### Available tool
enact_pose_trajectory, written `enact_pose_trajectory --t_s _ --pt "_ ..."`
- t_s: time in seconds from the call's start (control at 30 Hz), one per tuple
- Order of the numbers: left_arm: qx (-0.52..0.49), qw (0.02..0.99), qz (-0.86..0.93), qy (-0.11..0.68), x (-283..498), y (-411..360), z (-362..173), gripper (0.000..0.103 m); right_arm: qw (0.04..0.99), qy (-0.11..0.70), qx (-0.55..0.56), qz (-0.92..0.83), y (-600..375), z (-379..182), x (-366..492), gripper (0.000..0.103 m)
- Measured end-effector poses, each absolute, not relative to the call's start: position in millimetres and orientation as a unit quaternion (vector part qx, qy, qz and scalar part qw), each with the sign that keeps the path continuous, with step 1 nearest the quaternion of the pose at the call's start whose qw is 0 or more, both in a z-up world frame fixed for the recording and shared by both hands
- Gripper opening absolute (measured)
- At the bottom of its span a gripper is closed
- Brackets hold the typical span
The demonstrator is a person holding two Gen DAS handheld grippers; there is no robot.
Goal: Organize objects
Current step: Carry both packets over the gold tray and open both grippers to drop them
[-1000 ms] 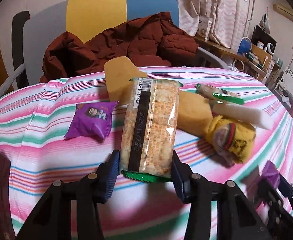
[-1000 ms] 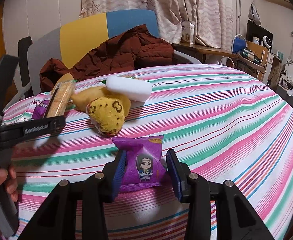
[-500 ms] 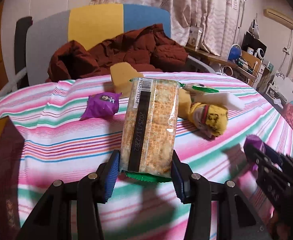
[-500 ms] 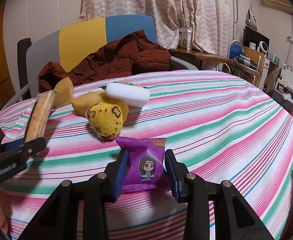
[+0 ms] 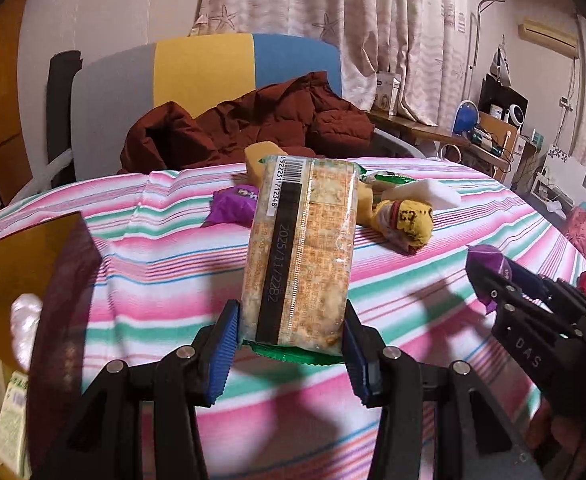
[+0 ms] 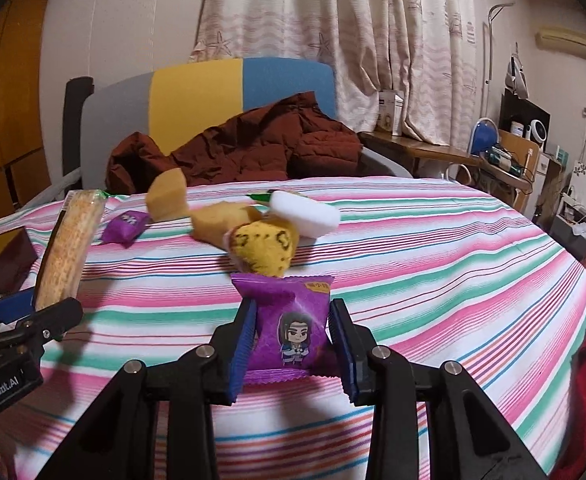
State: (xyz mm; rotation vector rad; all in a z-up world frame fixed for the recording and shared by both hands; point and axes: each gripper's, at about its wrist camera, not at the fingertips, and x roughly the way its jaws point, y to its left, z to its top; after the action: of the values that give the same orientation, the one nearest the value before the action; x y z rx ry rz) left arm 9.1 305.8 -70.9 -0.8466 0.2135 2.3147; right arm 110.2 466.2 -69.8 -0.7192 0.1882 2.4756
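While clamped in the left tongs (image 5: 291,340), a long clear-wrapped cracker pack (image 5: 301,256); right tongs (image 6: 293,346) pinching a purple snack pouch (image 6: 289,326).

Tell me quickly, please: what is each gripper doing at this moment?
Left gripper: closed on the cracker pack, held off the bed.
Right gripper: closed on the purple snack bag.

Striped cloth (image 6: 433,248) (pink, green) bears a purple packet (image 6: 125,226), sponges (image 6: 217,220).
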Motion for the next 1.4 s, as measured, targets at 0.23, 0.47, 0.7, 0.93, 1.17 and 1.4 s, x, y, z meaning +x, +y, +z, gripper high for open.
enact_pose_trajectory --t_s 0.23,0.47,0.7,0.93,1.17,1.4 --pt "-0.364 0.326 0.872 0.038 17.4 270.6 -70.7 0.048 0.270 0.070 -0.273 0.920 453.6 -73.8 112.0 0.037" --pt "-0.366 0.316 0.875 -0.002 4.6 234.8 -44.5 0.048 0.255 0.035 -0.276 0.926 433.6 -73.4 108.4 0.037" --pt "-0.389 0.263 0.883 -0.021 -33.5 189.5 -25.4 0.048 0.253 0.045 -0.282 0.924 427.0 -72.6 112.4 0.037" --pt "-0.444 0.194 0.872 -0.068 -80.3 139.5 -32.4 0.048 0.233 0.062 -0.289 0.927 409.1 -70.7 115.6 0.037" --pt "-0.492 0.162 0.850 -0.099 -114.5 111.1 -52.2 0.048 0.186 0.092 -0.280 0.937 378.2 -56.0 115.6 0.037" --pt "-0.511 0.152 0.840 -0.106 -136.0 103.5 -53.1 0.050 0.142 0.096 -0.269 0.948 341.3 -37.5 110.7 0.037"
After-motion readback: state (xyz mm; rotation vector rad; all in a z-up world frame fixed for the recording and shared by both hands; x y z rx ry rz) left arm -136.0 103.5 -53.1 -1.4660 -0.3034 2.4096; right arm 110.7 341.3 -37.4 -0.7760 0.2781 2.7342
